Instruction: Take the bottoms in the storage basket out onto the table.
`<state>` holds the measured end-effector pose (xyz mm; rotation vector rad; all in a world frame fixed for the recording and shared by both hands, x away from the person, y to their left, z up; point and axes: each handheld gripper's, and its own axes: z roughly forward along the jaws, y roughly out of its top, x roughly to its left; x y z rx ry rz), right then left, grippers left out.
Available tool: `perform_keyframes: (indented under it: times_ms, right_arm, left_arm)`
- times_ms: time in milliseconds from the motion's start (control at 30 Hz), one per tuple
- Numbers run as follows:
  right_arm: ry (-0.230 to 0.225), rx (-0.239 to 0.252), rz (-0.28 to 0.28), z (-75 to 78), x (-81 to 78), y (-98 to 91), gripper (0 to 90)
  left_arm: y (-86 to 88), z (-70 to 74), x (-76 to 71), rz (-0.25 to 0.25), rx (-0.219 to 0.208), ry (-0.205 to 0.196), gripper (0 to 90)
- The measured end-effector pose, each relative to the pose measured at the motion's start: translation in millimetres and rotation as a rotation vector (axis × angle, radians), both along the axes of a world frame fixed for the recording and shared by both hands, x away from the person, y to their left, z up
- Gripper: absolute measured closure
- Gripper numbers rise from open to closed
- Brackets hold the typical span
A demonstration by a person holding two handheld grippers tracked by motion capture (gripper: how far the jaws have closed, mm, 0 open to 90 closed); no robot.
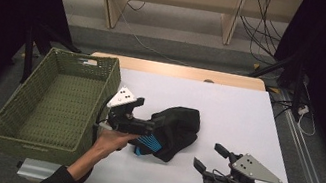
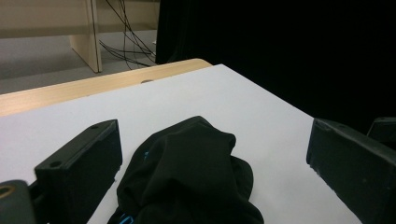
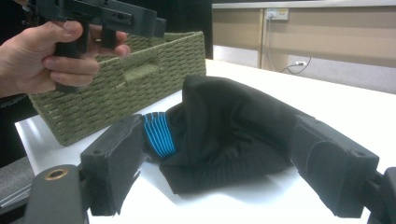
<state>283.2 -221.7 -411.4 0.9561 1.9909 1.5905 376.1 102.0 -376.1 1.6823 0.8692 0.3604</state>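
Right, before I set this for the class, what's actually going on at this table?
A person holds a gripper in each hand over a white table. A black garment with a blue striped part lies crumpled in the middle, beside a green woven basket. The left gripper is open above the garment's near-left edge. The right gripper is also open, a little to the garment's right. Neither has gripped it yet.

light: even overhead; table (image 1: 229, 108) bright | surroundings dark; slightly soft

Green woven basket (image 1: 55, 103), floor cables (image 1: 257, 32)
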Motion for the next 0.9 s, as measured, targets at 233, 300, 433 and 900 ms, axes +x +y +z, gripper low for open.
perform_keyframes:
  times_ms: [233, 300, 433, 900]
  right_arm:
    - [-0.001, 0.006, 0.002, 0.1, -0.1, 0.0, 18.5]
    - [-0.001, 0.005, 0.002, 0.1, 0.0, 0.0, 18.3]
    - [0.000, 0.005, 0.001, 0.3, -0.3, 0.1, 18.1]
    - [-0.003, 0.006, 0.004, 0.0, -0.2, 0.5, 17.9]
  left_arm:
    - [3.7, -3.1, -8.2, -0.008, 0.000, -0.013, 3.1]
    - [5.1, -4.6, -10.1, -0.005, 0.001, -0.014, 3.1]
    - [9.4, -6.4, -13.7, 0.004, 0.002, -0.018, 3.1]
    - [19.6, -11.7, -23.0, 0.013, -0.013, -0.041, 3.2]
